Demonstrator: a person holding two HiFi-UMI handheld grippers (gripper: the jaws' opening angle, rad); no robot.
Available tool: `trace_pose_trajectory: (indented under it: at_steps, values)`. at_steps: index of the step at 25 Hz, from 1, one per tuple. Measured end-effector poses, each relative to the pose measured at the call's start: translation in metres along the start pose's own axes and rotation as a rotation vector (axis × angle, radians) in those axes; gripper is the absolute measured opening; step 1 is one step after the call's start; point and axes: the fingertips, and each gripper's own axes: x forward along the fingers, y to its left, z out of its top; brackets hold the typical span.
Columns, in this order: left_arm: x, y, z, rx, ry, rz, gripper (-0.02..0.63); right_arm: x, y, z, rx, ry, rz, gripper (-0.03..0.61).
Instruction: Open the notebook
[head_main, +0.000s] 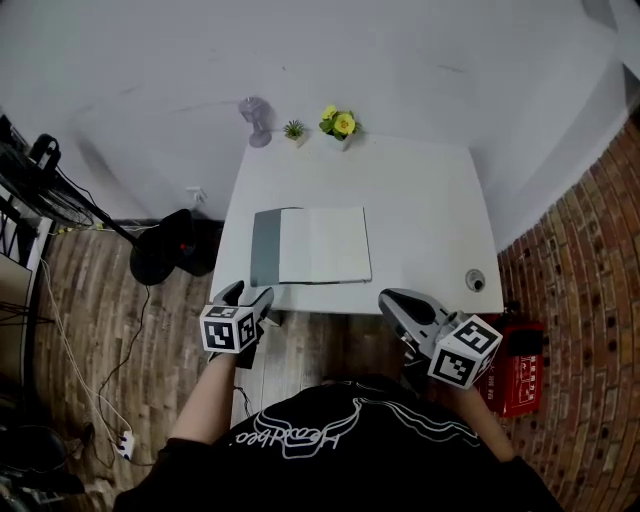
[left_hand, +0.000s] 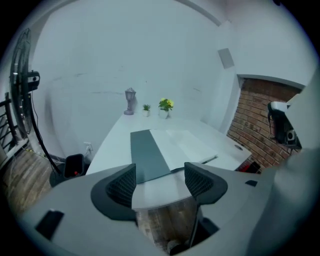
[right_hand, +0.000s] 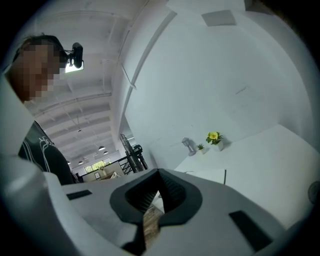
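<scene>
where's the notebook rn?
Head view: the notebook lies flat near-left on the white table, just beyond the left gripper.

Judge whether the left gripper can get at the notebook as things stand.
Probably yes. The left gripper hangs by the near edge of the table, jaws apart and empty, aimed at the notebook. Only bare table lies between them.

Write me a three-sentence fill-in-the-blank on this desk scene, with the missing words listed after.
1. In the head view, the notebook has its gray cover lying to the ____ of the white page.
2. The left hand-held gripper is ____, while the right hand-held gripper is shut.
3. The potted flower at the far edge of the table has ____ blooms.
Missing words: left; open; yellow.
</scene>
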Motion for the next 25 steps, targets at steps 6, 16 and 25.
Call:
trace_pose_trajectory:
  at_steps: [6,16,25]
  values:
    - [-0.045,-0.065,0.038,0.029,-0.115,-0.097,0.308,-0.013,0.016,0.016,-0.075,-0.001,0.079,0.003]
    - [-0.145,-0.202,0.101,0.079,-0.372,-0.266,0.101,-0.064,0.05,0.039,-0.148,-0.009,0.17,0.003]
    - [-0.186,-0.304,0.088,0.168,-0.41,-0.439,0.043,-0.112,0.076,0.033,-0.152,-0.049,0.233,0.003]
